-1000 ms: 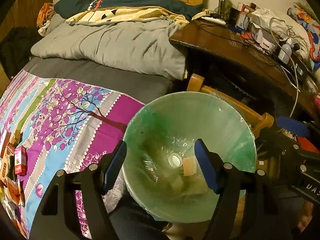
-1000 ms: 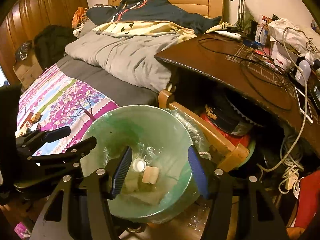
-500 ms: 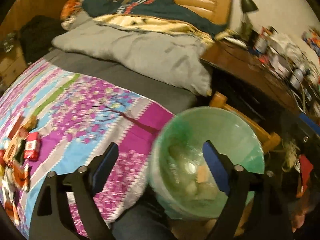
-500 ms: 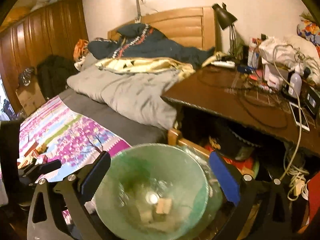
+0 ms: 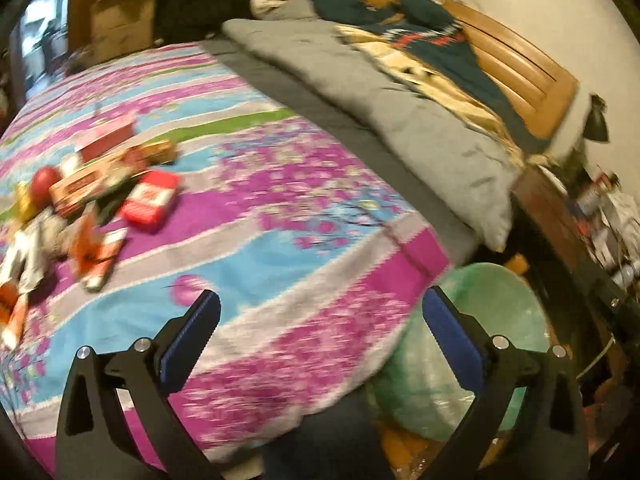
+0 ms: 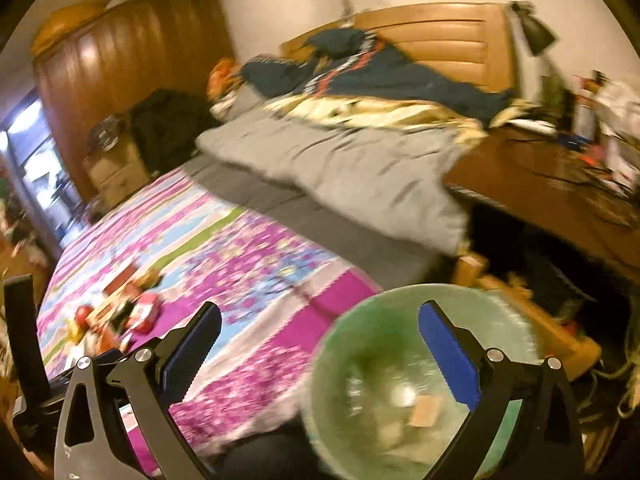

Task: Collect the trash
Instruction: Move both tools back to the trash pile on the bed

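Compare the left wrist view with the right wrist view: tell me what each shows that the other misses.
Left wrist only: the trash pile close enough to make out separate red boxes and wrappers. Right wrist only: the bin's inside with scraps at the bottom, and the wooden wardrobe. Both: the floral bedspread, the green-lined bin, and an open, empty hand-held gripper.

A grey duvet (image 5: 404, 128) lies across the floral bedspread (image 5: 280, 216), beside a cluttered wooden desk (image 6: 532, 176).

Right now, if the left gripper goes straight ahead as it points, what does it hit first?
Probably the floral bedspread: the open left gripper frames only bare cover. The trash pile sits off left. Motion blur makes depth uncertain.
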`<state>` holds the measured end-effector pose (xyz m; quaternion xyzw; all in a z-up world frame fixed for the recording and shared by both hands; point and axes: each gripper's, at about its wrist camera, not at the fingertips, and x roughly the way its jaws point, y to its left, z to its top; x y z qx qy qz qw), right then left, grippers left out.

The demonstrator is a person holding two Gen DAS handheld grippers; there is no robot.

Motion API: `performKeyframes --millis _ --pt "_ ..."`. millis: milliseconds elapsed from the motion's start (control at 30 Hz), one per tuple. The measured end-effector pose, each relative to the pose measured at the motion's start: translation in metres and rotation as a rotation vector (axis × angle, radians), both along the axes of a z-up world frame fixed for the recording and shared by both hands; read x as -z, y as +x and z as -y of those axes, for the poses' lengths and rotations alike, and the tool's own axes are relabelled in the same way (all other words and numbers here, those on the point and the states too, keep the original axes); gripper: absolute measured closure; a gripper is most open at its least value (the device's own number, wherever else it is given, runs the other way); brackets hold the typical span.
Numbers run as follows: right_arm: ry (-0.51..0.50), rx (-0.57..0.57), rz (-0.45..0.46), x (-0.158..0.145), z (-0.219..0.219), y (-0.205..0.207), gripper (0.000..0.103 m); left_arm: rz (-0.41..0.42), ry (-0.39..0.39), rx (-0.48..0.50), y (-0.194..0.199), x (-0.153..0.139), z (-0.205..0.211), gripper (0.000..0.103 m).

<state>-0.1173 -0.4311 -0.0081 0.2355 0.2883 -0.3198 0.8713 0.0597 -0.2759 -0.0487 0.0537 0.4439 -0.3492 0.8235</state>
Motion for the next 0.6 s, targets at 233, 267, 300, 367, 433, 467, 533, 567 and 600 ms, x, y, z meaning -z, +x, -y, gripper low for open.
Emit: performKeyframes --millis 233,267,300,367,433,467,533,567,600 --pt "0.003 -0.214 -0.009 0.0 -0.06 0.082 0.004 0.111 0.049 -0.116 0.043 0.001 -0.092 0.005" --pt "0.008 -0.248 -0.011 0.0 -0.07 0.095 0.004 0.123 0.059 -0.135 0.049 0.002 -0.106 0.005" --pt "0.015 -0.281 -0.012 0.002 -0.079 0.106 0.004 0.127 0.069 -0.153 0.054 0.002 -0.118 0.005" --pt "0.034 -0.359 -0.028 0.009 -0.101 0.131 0.004 0.14 0.103 -0.21 0.069 0.004 -0.151 0.005" --pt "0.038 -0.413 -0.045 0.014 -0.119 0.147 0.004 0.169 0.126 -0.255 0.08 0.005 -0.18 0.005" --pt "0.04 -0.454 -0.058 0.02 -0.133 0.159 0.004 0.182 0.141 -0.281 0.087 0.006 -0.197 0.005" --pt "0.048 -0.499 -0.071 0.028 -0.149 0.171 0.004 0.182 0.154 -0.328 0.099 0.007 -0.229 0.005" --pt "0.06 -0.534 -0.078 0.034 -0.16 0.181 0.004 0.176 0.149 -0.344 0.106 0.008 -0.246 0.005" --pt "0.066 -0.552 -0.082 0.038 -0.165 0.184 0.004 0.169 0.137 -0.353 0.113 0.009 -0.263 0.005"
